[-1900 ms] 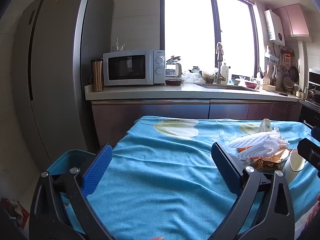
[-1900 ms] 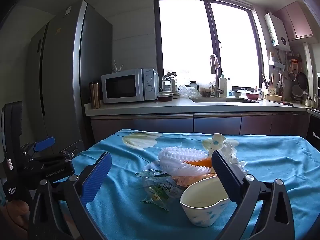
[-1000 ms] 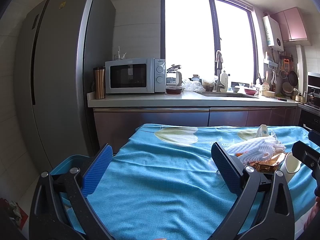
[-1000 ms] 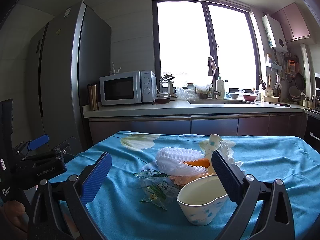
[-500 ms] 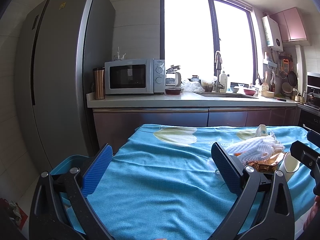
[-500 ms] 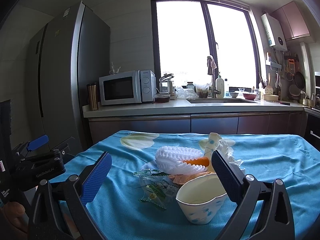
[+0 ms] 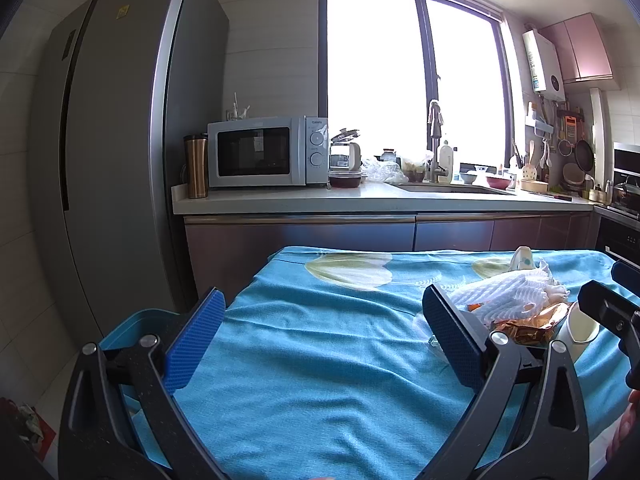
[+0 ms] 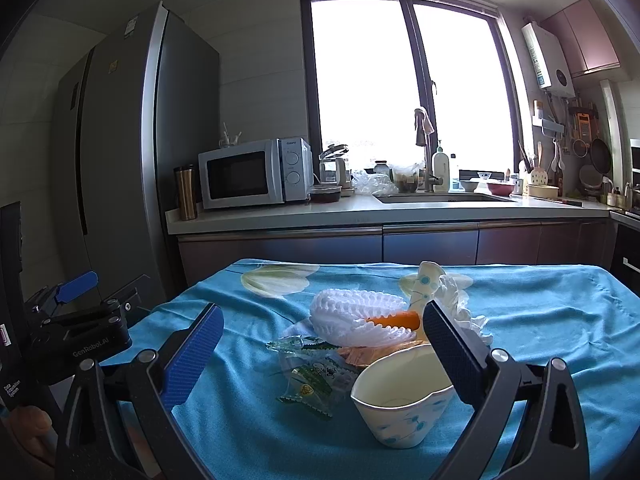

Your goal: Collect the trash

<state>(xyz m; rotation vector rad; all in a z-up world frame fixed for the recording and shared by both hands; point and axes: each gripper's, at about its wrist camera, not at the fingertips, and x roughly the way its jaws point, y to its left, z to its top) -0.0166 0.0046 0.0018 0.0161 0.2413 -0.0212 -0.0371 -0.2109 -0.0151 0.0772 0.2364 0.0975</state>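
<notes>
Paper cup (image 8: 404, 404) sits nearest the wide-spread right gripper (image 8: 320, 356), so probably pinch its rim gently, while the left gripper (image 7: 320, 338), also spread, idles by the surface's (image 7: 320, 380) left edge.

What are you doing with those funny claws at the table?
A person holds two grippers over a blue tablecloth, about to clear rubbish. The right gripper is open, pointed at a paper cup, a white foam net and wrappers. The left gripper is open too, holding nothing. Nothing is picked up yet.
</notes>
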